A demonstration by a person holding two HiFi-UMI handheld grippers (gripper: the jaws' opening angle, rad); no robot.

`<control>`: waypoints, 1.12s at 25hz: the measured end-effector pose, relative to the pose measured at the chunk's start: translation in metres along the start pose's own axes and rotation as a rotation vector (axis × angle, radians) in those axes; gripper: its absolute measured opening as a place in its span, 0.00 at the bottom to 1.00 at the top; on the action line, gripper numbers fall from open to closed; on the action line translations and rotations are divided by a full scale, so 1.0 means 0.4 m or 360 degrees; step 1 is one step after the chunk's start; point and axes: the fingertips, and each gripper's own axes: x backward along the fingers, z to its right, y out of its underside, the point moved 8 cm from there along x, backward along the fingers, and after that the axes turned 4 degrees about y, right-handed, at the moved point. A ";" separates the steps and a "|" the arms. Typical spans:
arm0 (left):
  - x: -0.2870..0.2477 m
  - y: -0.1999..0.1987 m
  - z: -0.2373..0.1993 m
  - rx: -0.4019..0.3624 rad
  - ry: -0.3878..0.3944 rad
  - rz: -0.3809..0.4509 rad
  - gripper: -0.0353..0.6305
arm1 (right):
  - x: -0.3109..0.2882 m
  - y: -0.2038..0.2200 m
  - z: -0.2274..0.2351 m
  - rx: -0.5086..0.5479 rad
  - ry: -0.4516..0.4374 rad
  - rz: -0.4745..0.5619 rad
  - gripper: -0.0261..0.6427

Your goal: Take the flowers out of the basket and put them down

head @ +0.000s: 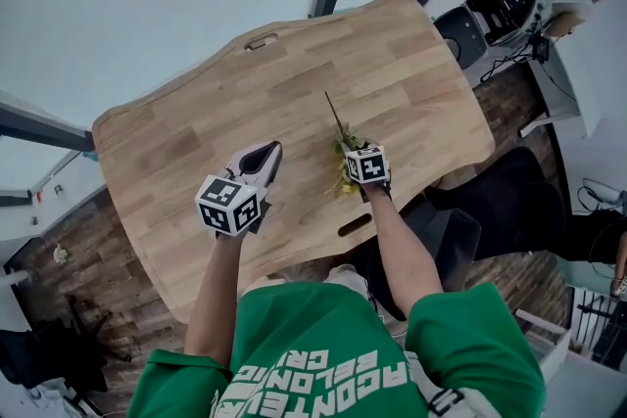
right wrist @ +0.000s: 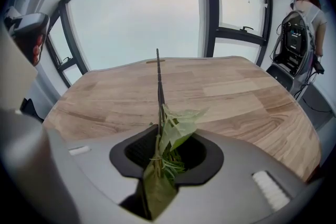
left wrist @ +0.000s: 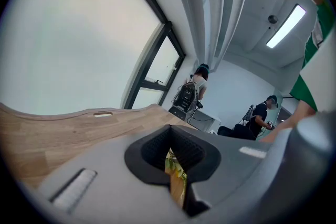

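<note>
Lower part of flowers [right wrist: 176, 126] is disappearing inside right gripper [right wrist: 157, 168]; torso [head: 323, 348] is covering near edge of table [head: 196, 142].

The only writing that can be read is white block lettering on the person's green shirt [head: 323, 348], seen upside down at the bottom of the head view. The fragments "CRI", "BELONG" and "ACONTEUR" can be made out; the rest is cut off. The two marker cubes [head: 230, 204] bear only black-and-white square code patterns.
</note>
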 end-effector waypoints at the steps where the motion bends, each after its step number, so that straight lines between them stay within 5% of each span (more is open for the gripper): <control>1: 0.002 0.000 -0.005 0.0003 -0.0004 -0.0002 0.08 | -0.008 0.000 0.000 0.0005 0.0001 -0.0013 0.21; 19: 0.008 0.011 -0.005 0.0014 -0.0021 0.0012 0.08 | -0.036 0.000 -0.005 -0.0042 -0.0009 -0.0103 0.37; 28: -0.009 -0.016 0.025 -0.0022 0.0031 0.0031 0.08 | 0.024 -0.035 -0.018 -0.0054 -0.0061 0.0049 0.39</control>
